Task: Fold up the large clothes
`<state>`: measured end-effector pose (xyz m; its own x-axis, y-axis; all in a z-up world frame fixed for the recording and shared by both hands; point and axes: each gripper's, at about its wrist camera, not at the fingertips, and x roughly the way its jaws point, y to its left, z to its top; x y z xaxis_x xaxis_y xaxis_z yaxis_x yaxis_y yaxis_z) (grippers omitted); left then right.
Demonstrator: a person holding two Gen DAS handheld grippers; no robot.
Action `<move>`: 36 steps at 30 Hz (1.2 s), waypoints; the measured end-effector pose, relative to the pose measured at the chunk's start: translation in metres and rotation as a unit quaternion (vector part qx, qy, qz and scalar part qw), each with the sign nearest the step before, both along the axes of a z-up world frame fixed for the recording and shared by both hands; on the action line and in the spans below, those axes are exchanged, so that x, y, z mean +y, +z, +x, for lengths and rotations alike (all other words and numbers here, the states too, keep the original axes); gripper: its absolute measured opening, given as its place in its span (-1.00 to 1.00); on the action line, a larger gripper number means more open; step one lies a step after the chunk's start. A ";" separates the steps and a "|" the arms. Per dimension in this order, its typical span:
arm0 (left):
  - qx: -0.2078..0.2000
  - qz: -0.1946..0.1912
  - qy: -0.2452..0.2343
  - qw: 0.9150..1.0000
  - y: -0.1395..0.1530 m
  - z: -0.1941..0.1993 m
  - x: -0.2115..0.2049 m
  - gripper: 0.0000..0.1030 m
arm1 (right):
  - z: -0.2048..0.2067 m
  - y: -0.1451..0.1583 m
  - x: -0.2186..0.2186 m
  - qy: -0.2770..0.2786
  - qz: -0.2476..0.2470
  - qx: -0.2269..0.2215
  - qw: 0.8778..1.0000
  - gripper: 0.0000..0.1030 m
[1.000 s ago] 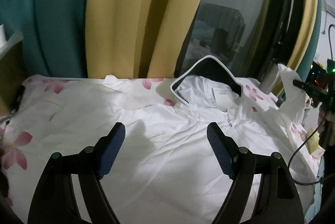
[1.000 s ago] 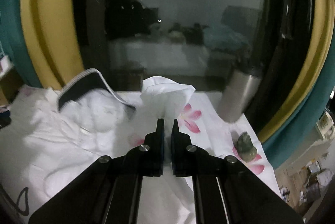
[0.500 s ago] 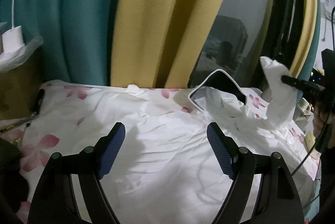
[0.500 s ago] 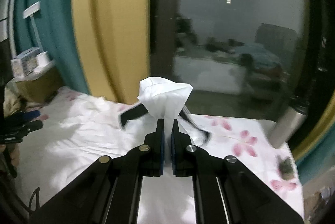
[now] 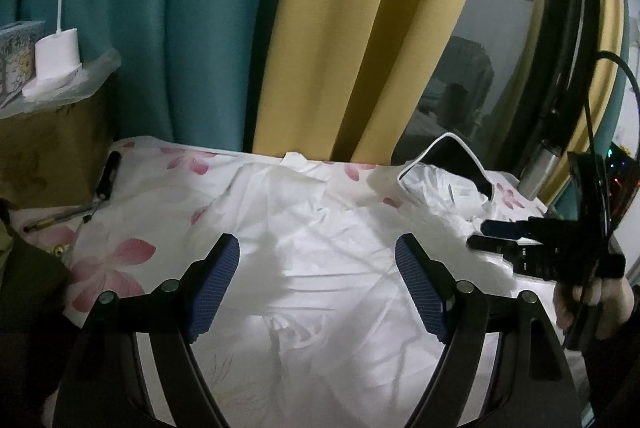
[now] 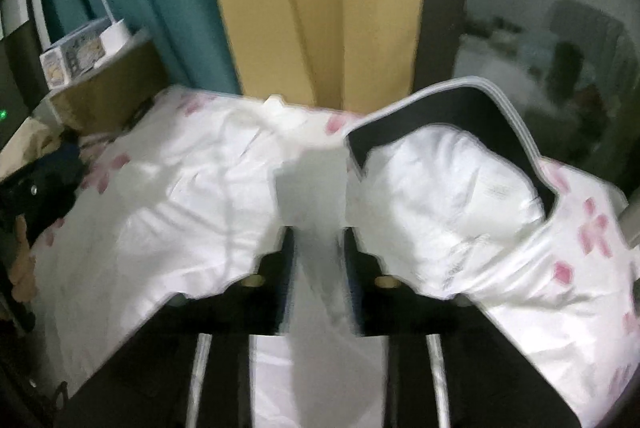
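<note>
A large white hooded garment (image 5: 320,228) lies spread on a flower-printed sheet (image 5: 120,260). Its hood (image 5: 452,164), dark inside with white trim, stands up at the far right; the right wrist view shows the hood (image 6: 460,116) close ahead. My left gripper (image 5: 318,252) hovers open over the garment's middle, nothing between its blue pads. My right gripper (image 6: 318,232) is low over the garment beside the hood, jaws opening. A shaded fold of the white cloth (image 6: 316,188) shows loose between its fingers. From the left, the right gripper (image 5: 480,236) shows parted fingers, held by a hand (image 5: 588,300).
Teal and yellow curtains (image 5: 320,28) and a dark window (image 5: 480,68) back the bed. A brown cabinet (image 5: 52,148) at left carries a lamp base (image 5: 56,52) and a box. Pens (image 5: 60,220) lie on the sheet's left edge. A steel flask (image 5: 540,168) stands at the far right.
The right gripper, shut on a raised sleeve before, swung left and down over the garment and its jaws parted; the sleeve no longer stands up. The left gripper shifted left, still open.
</note>
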<state>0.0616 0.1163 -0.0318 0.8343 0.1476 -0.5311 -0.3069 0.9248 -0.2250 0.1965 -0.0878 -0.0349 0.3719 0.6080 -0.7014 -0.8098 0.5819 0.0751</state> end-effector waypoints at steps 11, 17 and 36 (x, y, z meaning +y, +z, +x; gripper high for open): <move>0.032 0.001 -0.021 0.999 -0.009 0.020 -0.018 0.61 | -0.014 0.004 -0.071 -0.033 0.001 -0.006 0.999 0.18; 0.058 0.013 -0.079 0.995 -0.013 0.059 -0.049 0.61 | 0.025 -0.013 -0.126 -0.139 -0.040 -0.018 0.989 0.18; 0.142 -0.005 -0.219 0.965 -0.078 0.146 -0.091 -0.87 | 0.000 -0.043 -0.161 -0.113 -0.052 0.034 0.992 0.19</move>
